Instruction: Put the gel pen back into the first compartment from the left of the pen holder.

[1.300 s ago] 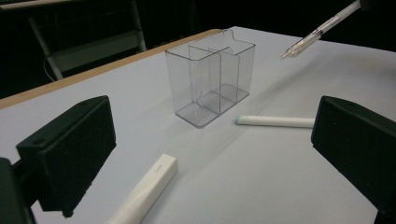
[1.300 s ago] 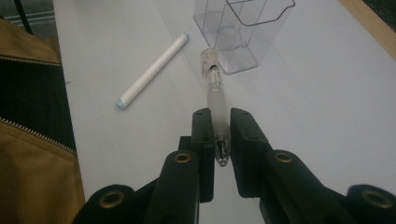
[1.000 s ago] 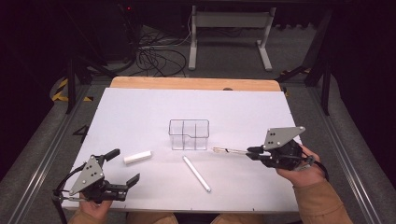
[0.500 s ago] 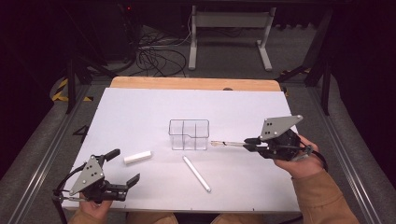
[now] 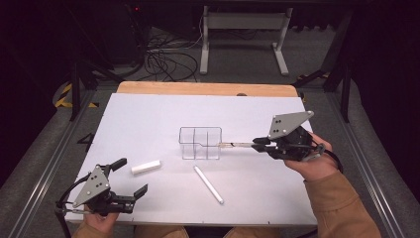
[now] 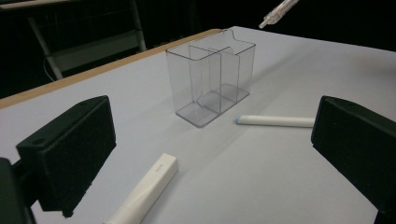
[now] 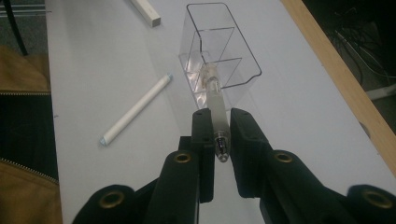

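— Black jaws of the right claw [image 7: 220,128] are pressed against a slim translucent pen [image 7: 214,100], gripping it near its metal-tipped rear end; is that how you see it?

— Yes. In the high view the right claw [image 5: 257,144] holds that pen [image 5: 233,145] about level above the counter, its free end reaching the right-hand wall of the clear plastic three-compartment organiser [image 5: 200,143].

— Is the pen inside a compartment?

— From the right gripper view the front end lies over the near end of the organiser [image 7: 219,46], but I cannot tell whether it has gone below the rim. In the left gripper view the pen's tip [image 6: 278,10] sits high above and beyond the organiser [image 6: 212,77].

— And the left claw?

— The left claw [image 5: 131,178] is spread wide with nothing between its jaws, held low over the near-left corner of the white counter [image 5: 148,114].

— What lies around it?

— A short white rectangular stick [image 5: 146,167] lies just ahead of it, and in the left gripper view that stick [image 6: 147,189] lies between the two open jaws, farther out. A longer white round marker with a pale blue tip [image 5: 208,184] lies slantwise in front of the organiser, apart from it.
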`<state>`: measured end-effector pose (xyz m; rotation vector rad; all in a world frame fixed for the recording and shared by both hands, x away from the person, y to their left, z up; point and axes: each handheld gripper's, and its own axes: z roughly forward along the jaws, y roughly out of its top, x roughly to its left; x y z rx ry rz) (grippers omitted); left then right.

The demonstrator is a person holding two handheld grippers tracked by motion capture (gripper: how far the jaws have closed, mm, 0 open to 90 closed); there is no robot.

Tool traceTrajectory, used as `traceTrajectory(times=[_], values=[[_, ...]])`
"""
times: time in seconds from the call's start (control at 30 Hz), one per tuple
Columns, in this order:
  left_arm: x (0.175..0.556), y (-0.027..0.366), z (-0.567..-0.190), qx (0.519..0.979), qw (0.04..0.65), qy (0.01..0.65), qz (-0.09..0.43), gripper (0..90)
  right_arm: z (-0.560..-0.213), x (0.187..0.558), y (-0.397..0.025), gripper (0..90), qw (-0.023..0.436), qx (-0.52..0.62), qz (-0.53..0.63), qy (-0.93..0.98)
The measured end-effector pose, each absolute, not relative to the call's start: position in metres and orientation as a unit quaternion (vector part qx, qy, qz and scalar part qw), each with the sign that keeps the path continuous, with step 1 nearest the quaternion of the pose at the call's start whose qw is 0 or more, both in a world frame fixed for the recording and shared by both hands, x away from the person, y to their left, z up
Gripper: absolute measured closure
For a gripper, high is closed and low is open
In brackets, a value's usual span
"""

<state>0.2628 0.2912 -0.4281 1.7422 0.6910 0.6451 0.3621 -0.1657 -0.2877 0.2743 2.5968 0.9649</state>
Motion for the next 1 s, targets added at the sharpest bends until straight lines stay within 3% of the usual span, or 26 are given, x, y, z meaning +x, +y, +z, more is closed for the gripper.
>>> traceTrajectory(times=[1.0], values=[[0.263,0.292,-0.428,0.736,0.548,0.29,0.272,0.6,-0.269,0.393,-0.104,80.6,0.176,0.074,0.328,0.925]])
